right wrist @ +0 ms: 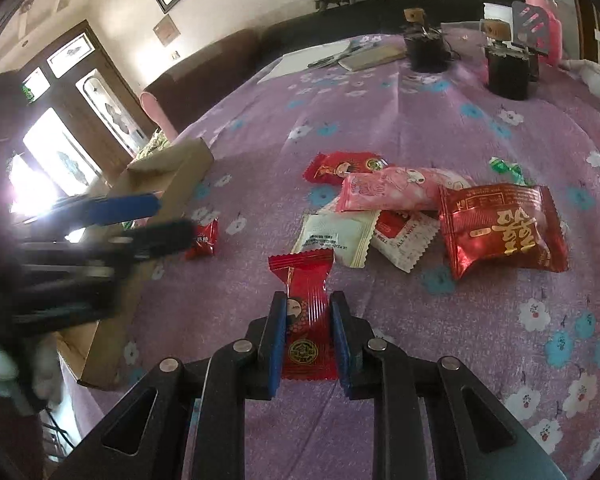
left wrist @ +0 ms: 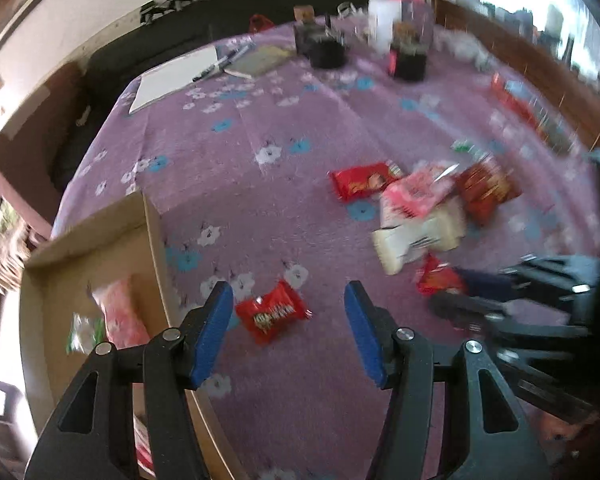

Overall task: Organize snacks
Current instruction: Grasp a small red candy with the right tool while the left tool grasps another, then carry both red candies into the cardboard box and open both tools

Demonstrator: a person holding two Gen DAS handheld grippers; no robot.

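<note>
Motion blur smears the snack pile [left wrist: 424,208] toward the counter's right edge in the left wrist view, so its printing is unreadable. The cardboard box [left wrist: 96,280] is cut off at the frame's bottom. The left gripper [right wrist: 156,220] is blurred in the right wrist view.

Window glare; motion blur; fisheye warp

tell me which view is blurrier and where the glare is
Left wrist view: motion blur smears the snack pile and the right gripper, with a blown-out window at top right. Right wrist view: snacks are crisp; only the left gripper is smeared, and door glare whitens the left edge.
</note>
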